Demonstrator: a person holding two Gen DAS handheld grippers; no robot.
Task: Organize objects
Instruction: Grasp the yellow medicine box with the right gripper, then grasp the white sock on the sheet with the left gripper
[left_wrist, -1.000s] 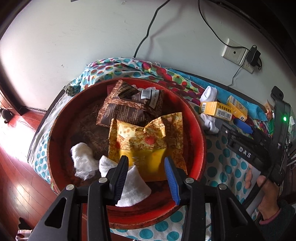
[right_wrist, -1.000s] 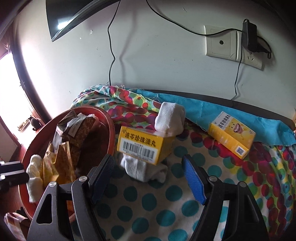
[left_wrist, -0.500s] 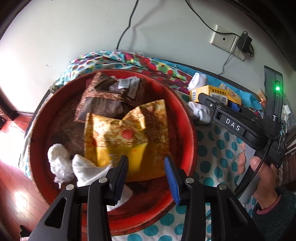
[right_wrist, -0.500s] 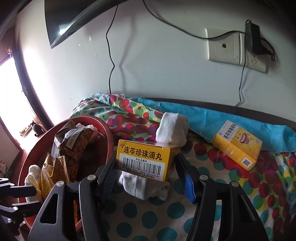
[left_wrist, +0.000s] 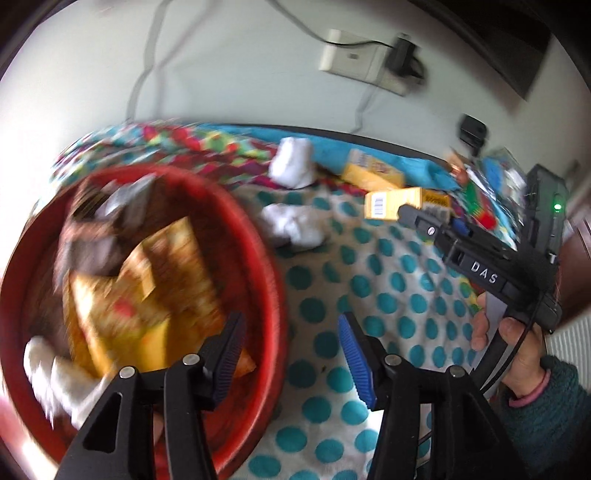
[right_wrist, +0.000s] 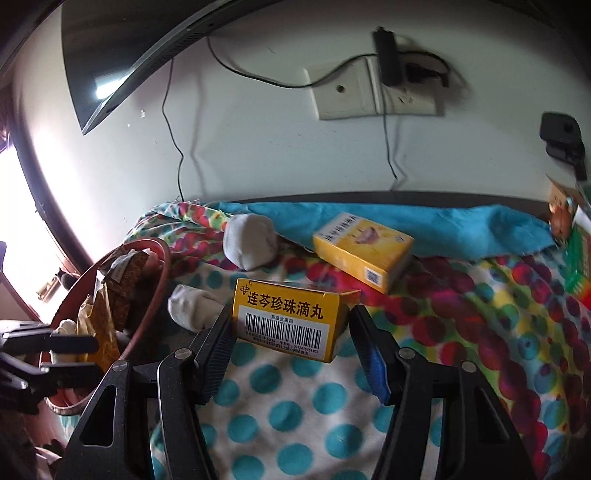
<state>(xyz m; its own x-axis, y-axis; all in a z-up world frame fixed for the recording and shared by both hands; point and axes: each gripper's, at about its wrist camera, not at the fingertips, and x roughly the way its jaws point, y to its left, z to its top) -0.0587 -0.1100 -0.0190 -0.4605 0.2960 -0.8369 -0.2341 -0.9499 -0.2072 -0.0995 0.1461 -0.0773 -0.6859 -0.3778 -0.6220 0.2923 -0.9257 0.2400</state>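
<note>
My right gripper (right_wrist: 291, 321) is shut on a yellow medicine box (right_wrist: 284, 317) with a barcode and holds it just above the dotted cloth. The left wrist view shows the same box (left_wrist: 391, 203) at the tip of that gripper (left_wrist: 424, 221). My left gripper (left_wrist: 288, 332) hovers over the right rim of the red bowl (left_wrist: 273, 295); its jaws are opening with nothing held between them. The bowl holds a yellow snack bag (left_wrist: 147, 295), a brown bag and white socks (left_wrist: 55, 373). Two white socks (right_wrist: 251, 240) (right_wrist: 192, 308) lie on the cloth beside the bowl.
A second yellow box (right_wrist: 362, 247) lies at the back on the blue cloth. Colourful packets (right_wrist: 576, 258) sit at the far right edge. A wall socket (right_wrist: 369, 88) with a charger and cables is behind. A person's hand (left_wrist: 513, 343) grips the right tool.
The right gripper closed on the barcode box and carried it right, away from the socks. The left gripper swung right from over the bowl's contents to its rim, and its jaws widened.
</note>
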